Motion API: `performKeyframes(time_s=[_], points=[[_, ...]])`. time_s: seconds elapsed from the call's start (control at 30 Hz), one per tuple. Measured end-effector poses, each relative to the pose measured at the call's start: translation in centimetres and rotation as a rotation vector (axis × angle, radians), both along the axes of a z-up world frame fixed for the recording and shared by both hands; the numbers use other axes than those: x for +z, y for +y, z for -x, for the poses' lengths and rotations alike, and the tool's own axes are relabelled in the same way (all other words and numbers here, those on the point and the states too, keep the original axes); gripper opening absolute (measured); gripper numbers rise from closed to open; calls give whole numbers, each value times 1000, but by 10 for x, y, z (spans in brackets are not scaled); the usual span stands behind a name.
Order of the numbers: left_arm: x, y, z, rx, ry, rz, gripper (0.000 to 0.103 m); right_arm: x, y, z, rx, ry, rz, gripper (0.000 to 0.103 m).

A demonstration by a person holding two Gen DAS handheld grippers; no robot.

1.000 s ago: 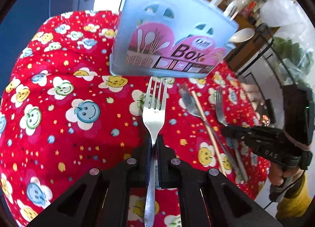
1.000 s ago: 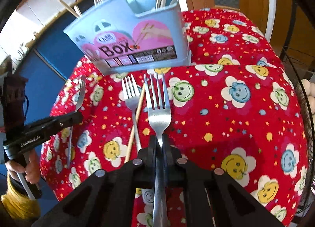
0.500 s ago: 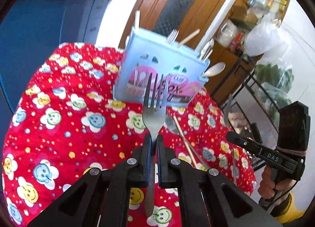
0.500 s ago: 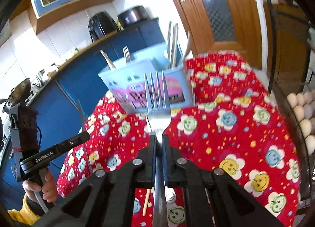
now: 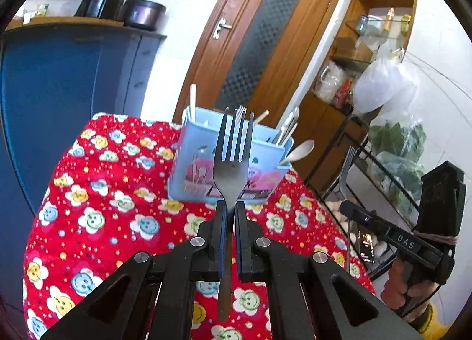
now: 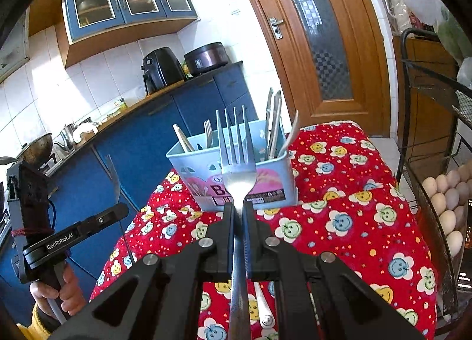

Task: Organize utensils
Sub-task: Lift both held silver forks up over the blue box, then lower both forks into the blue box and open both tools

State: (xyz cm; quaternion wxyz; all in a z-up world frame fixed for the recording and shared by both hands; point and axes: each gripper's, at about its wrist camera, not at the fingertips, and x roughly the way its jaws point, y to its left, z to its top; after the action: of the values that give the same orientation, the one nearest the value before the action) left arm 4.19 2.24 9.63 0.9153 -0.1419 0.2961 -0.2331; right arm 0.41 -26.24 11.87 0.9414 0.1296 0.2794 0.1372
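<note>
My left gripper [image 5: 230, 207] is shut on a steel fork [image 5: 232, 163], held upright with tines up, well above the red smiley tablecloth [image 5: 97, 216]. My right gripper [image 6: 239, 208] is shut on another steel fork [image 6: 237, 163], also tines up and lifted. The light blue utensil box [image 5: 191, 163] stands at the table's far end and shows in the right wrist view [image 6: 274, 180] too, holding forks, spoons and chopsticks. Each gripper appears in the other's view, the right one [image 5: 348, 210] and the left one [image 6: 118, 210], each with its fork. Utensil handles [image 6: 259, 304] lie on the cloth below my right gripper.
Blue kitchen cabinets [image 5: 59, 80] stand left of the table and a wooden door [image 5: 259, 45] behind it. A black wire rack [image 6: 427, 163] with a basket of eggs [image 6: 445, 201] stands right of the table. An air fryer [image 6: 160, 70] and a cooker sit on the counter.
Both grippers have lifted their forks off the tablecloth and tilted upward, so the views now look level across the table at the box and the room.
</note>
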Motion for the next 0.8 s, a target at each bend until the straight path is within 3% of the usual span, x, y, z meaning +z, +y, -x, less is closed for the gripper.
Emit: performKeyframes(time_s=[0.8], points=[[53,-6,-35,42,-119,-15,5,28,-6,-37,-18,-68,-25,7]])
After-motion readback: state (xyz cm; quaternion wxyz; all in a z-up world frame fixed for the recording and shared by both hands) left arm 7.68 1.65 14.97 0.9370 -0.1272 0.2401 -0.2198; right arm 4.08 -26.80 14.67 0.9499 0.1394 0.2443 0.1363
